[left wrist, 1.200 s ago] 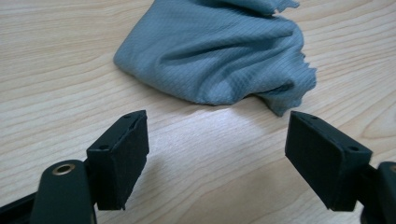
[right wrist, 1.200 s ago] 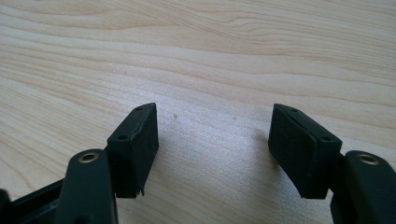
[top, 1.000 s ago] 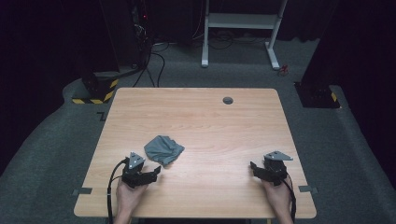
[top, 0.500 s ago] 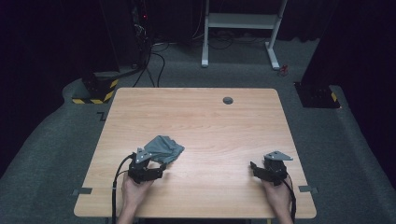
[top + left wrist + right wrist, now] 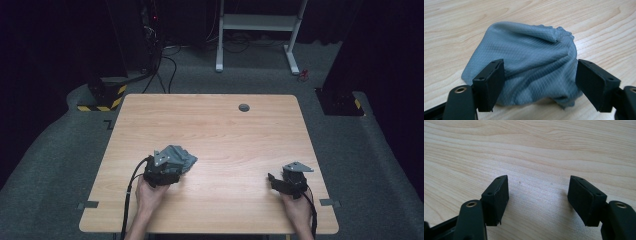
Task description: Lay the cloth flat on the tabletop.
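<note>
Left gripper spread wide around a crumpled grey cloth on the near-left part of the wooden table.

The cloth sits bunched in a loose mound between the open jaws, not yet pinched; it looks light, soft and limp (a thin, grid-woven fabric, likely a little slick), so it should sag and unfold once lifted. A good hold would be the raised ridge of folds along its top, where several layers gather, not the thin bottom edge lying against the wood. The right gripper rests well apart over bare table, its jaws also spread and holding nothing.
</note>
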Action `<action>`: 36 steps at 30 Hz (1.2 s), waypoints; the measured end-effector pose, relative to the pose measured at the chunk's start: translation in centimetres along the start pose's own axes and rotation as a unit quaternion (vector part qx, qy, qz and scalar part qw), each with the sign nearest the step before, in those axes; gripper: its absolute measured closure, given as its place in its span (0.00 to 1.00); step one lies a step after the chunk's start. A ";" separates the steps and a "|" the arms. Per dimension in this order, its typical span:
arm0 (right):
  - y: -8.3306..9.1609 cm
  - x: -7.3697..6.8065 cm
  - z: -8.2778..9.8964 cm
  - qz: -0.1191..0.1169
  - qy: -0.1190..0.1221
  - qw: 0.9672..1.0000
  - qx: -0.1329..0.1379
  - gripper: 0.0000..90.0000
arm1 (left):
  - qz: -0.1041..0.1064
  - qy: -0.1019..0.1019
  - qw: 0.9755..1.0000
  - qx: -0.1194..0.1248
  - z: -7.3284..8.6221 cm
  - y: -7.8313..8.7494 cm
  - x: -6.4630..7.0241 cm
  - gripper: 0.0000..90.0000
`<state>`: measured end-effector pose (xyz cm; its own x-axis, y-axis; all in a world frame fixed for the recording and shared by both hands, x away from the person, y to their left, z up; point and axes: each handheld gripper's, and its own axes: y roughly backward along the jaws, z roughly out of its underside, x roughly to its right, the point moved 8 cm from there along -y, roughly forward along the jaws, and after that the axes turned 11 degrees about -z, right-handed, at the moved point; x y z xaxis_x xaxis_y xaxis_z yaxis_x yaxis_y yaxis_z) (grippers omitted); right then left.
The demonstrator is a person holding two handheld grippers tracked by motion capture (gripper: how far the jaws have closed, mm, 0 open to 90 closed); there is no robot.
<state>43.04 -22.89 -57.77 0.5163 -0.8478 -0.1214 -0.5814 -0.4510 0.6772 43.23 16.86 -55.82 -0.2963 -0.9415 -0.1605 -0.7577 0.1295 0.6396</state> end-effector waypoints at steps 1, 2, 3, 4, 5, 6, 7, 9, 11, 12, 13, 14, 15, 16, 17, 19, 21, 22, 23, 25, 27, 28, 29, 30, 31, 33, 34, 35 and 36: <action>0.0 0.0 0.0 0.000 0.000 1.000 0.000 0.37 | 0.000 0.000 1.000 0.000 0.0 0.0 0.0 0.28; 0.0 0.0 0.0 0.000 0.000 1.000 0.000 0.37 | -0.003 -0.006 1.000 -0.005 0.0 -0.4 0.1 0.28; 0.0 0.0 0.0 0.000 0.000 1.000 0.000 0.37 | -0.004 -0.011 1.000 -0.010 0.0 -0.6 0.1 0.28; 0.0 0.0 0.0 0.000 0.000 1.000 0.000 0.37 | -0.006 -0.011 1.000 -0.010 0.0 -0.7 0.2 0.28; 0.0 0.0 0.0 0.000 0.000 1.000 0.000 0.37 | -0.008 -0.011 1.000 -0.011 0.0 -0.9 0.2 0.29; 0.0 0.0 0.0 0.000 0.000 1.000 0.000 0.37 | -0.009 -0.013 1.000 -0.012 0.0 -1.0 0.2 0.30; 0.0 0.0 0.0 0.000 0.000 1.000 0.000 0.37 | -0.009 -0.013 1.000 -0.012 0.0 -1.0 0.2 0.30; 0.0 0.0 0.0 0.000 0.000 1.000 0.000 0.37 | -0.012 -0.017 1.000 -0.016 0.0 -1.3 0.2 0.33; 0.0 0.0 0.0 0.000 0.000 1.000 0.000 0.37 | -0.016 -0.014 1.000 -0.021 0.1 -1.5 0.2 0.34; 0.0 0.0 0.0 0.000 0.001 1.000 0.000 0.37 | -0.015 -0.015 0.999 -0.023 0.1 -1.6 0.1 0.39; 0.0 0.0 0.0 0.000 0.001 1.000 0.000 0.37 | -0.012 -0.013 0.999 -0.030 0.2 -1.8 0.2 0.41; 0.0 0.0 0.0 0.000 0.001 1.000 0.000 0.37 | -0.012 -0.013 0.999 -0.030 0.2 -1.8 0.2 0.43; 0.0 0.0 0.0 0.000 0.000 1.000 0.000 0.37 | -0.010 -0.013 0.999 -0.030 0.2 -1.9 0.2 0.43; 0.0 0.0 0.0 0.000 0.000 1.000 0.000 0.37 | -0.004 -0.009 0.999 -0.031 0.1 -2.0 0.3 0.48; 0.0 0.0 0.0 0.000 0.001 1.000 0.000 0.37 | -0.001 -0.010 0.999 -0.031 0.0 -2.0 0.2 0.52; 0.0 0.0 0.0 0.000 0.001 1.000 0.000 0.37 | 0.002 -0.012 0.999 -0.031 -0.1 -1.9 0.2 0.64; 0.0 0.0 0.0 0.000 0.000 1.000 0.000 0.37 | 0.003 -0.013 0.999 -0.031 -0.1 -2.0 0.2 0.73; 0.0 0.0 0.0 0.000 0.000 1.000 0.000 0.37 | 0.003 -0.012 1.000 -0.028 -0.2 -2.0 0.1 0.73; 0.0 0.0 0.0 0.000 0.000 1.000 0.000 0.37 | 0.005 -0.007 1.000 -0.027 -0.2 -1.9 0.0 0.80; 0.0 0.0 0.0 0.000 0.001 1.000 0.000 0.37 | 0.005 -0.009 1.000 -0.024 -0.2 -1.9 0.1 0.84; 0.0 0.0 0.0 0.000 0.000 1.000 0.000 0.37 | 0.005 -0.014 1.000 -0.023 -0.2 -1.8 0.1 0.88; 0.0 0.0 0.0 0.000 0.000 1.000 0.000 0.37 | 0.006 -0.013 1.000 -0.021 -0.2 -1.8 0.2 0.88; 0.0 0.0 0.0 0.000 0.000 1.000 0.000 0.37 | 0.012 -0.013 1.000 -0.019 -0.3 -1.7 0.4 0.89; 0.0 0.0 0.0 0.000 0.000 1.000 0.000 0.37 | 0.015 -0.016 1.000 -0.017 -0.3 -1.6 0.5 0.89; 0.0 0.0 0.0 0.000 0.001 1.000 0.000 0.37 | 0.020 -0.018 1.000 -0.015 -0.3 -1.6 0.7 0.90; 0.0 0.0 0.0 0.000 0.000 1.000 0.000 0.37 | 0.029 -0.019 0.999 -0.012 -0.4 -1.5 1.1 0.90; 0.0 0.0 0.0 0.000 0.000 1.000 0.000 0.37 | 0.036 -0.016 0.999 -0.011 -0.5 -1.5 1.3 0.91; 0.0 0.0 0.0 0.000 0.000 1.000 0.000 0.37 | 0.036 -0.016 0.999 -0.011 -0.5 -1.5 1.3 0.91; 0.0 0.0 0.0 0.000 0.000 1.000 0.000 0.37 | 0.047 -0.012 0.999 -0.007 -0.6 -1.4 1.7 0.91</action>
<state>43.04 -22.89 -57.77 0.5163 -0.8478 -0.1214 -0.5815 -0.4511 0.6771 44.16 14.88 -56.53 -0.3804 -0.9175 -0.1163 -0.7168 0.2130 0.6639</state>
